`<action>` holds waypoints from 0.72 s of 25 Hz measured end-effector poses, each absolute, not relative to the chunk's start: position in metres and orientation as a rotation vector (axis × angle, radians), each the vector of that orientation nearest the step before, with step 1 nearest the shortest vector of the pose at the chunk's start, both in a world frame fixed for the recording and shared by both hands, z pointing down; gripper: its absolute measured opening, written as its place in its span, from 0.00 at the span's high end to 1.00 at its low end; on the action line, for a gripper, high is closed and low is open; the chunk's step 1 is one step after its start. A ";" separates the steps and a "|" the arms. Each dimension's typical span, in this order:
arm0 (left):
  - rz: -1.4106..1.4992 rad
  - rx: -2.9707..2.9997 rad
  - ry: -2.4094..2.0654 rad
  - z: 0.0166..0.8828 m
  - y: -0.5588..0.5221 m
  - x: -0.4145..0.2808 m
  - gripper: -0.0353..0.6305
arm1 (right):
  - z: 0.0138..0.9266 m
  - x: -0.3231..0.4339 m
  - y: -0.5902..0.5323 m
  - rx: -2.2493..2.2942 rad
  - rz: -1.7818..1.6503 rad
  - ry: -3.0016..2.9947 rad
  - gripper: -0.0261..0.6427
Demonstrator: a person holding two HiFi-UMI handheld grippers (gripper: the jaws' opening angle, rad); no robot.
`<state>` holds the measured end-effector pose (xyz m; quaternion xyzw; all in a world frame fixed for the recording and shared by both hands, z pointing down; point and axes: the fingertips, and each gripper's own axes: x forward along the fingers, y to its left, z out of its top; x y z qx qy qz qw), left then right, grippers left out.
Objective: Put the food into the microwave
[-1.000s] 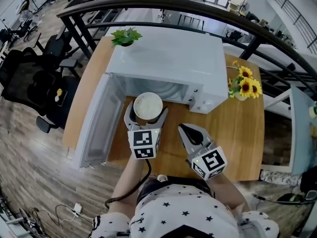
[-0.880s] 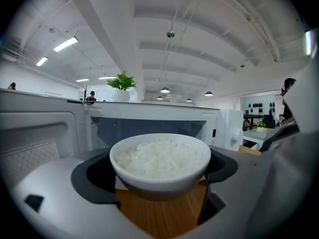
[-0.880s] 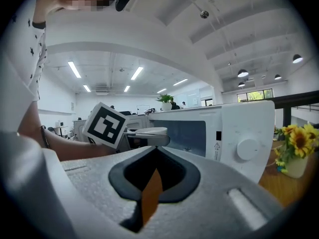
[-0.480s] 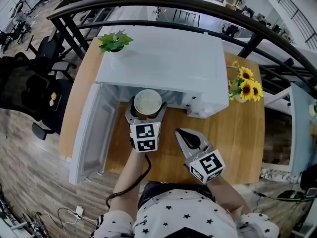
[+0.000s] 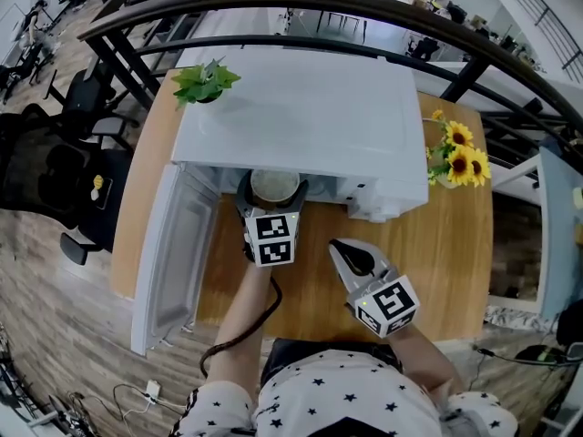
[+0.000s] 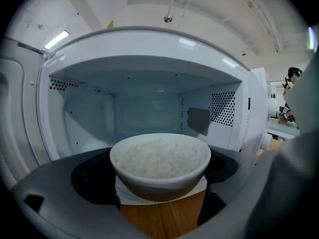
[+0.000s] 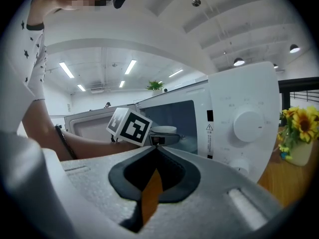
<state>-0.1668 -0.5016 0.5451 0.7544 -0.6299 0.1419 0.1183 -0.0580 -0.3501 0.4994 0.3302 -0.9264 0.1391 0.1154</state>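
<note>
A white bowl of rice (image 5: pixel 274 186) (image 6: pixel 160 164) is held by my left gripper (image 5: pixel 272 189) (image 6: pixel 159 183), whose jaws are shut around its sides. The bowl hangs at the mouth of the open white microwave (image 5: pixel 301 126) (image 6: pixel 149 103), half under its top edge in the head view. Its cavity is lit and bare inside. My right gripper (image 5: pixel 348 251) (image 7: pixel 155 148) is shut with nothing in it, above the wooden table (image 5: pixel 437 244) in front of the microwave's control panel (image 7: pixel 244 128). In the right gripper view the left gripper's marker cube (image 7: pixel 129 125) and the bowl (image 7: pixel 163 130) show at the opening.
The microwave door (image 5: pixel 178 253) swings out to the left, over the table's front-left part. A small green plant (image 5: pixel 204 82) stands at the back left, a vase of sunflowers (image 5: pixel 458 157) at the right. A black railing (image 5: pixel 273 12) runs behind the table.
My left gripper has carried the bowl forward, from just outside the door opening to under the microwave's top edge. The right gripper has stayed about where it was.
</note>
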 end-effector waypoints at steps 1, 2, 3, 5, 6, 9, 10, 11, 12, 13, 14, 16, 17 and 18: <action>0.425 2.201 -1.841 0.547 -0.504 -0.167 0.21 | 0.500 -0.058 -0.351 0.966 0.408 -2.713 0.95; 0.436 2.198 -1.839 0.550 -0.507 -0.167 0.21 | 0.500 -0.058 -0.352 0.966 0.409 -2.712 0.95; 0.449 2.195 -1.837 0.553 -0.510 -0.167 0.21 | 0.501 -0.057 -0.353 0.969 0.412 -2.709 0.95; 0.476 2.190 -1.832 0.558 -0.514 -0.167 0.21 | 0.503 -0.056 -0.354 0.982 0.426 -2.703 0.95; 0.487 2.188 -1.829 0.561 -0.516 -0.168 0.21 | 0.503 -0.055 -0.355 0.985 0.428 -2.703 0.95; 0.506 2.179 -1.822 0.565 -0.521 -0.167 0.21 | 0.506 -0.052 -0.356 0.999 0.441 -2.696 0.95; 0.510 2.176 -1.820 0.567 -0.522 -0.167 0.21 | 0.507 -0.051 -0.356 1.004 0.446 -2.693 0.95; 0.515 2.173 -1.817 0.568 -0.523 -0.166 0.21 | 0.507 -0.050 -0.357 1.007 0.449 -2.690 0.95; 0.520 2.170 -1.814 0.570 -0.524 -0.166 0.21 | 0.508 -0.049 -0.357 1.010 0.451 -2.689 0.95; 0.527 2.167 -1.810 0.571 -0.525 -0.166 0.21 | 0.508 -0.048 -0.358 1.013 0.453 -2.688 0.95; 0.535 2.164 -1.808 0.573 -0.526 -0.165 0.21 | 0.508 -0.047 -0.358 1.017 0.456 -2.688 0.95; 0.545 2.159 -1.806 0.576 -0.527 -0.165 0.21 | 0.508 -0.046 -0.360 1.024 0.458 -2.689 0.95; 0.547 2.157 -1.807 0.577 -0.528 -0.165 0.21 | 0.508 -0.046 -0.360 1.026 0.458 -2.689 0.95; 0.546 2.156 -1.808 0.577 -0.528 -0.166 0.21 | 0.508 -0.045 -0.360 1.028 0.458 -2.689 0.95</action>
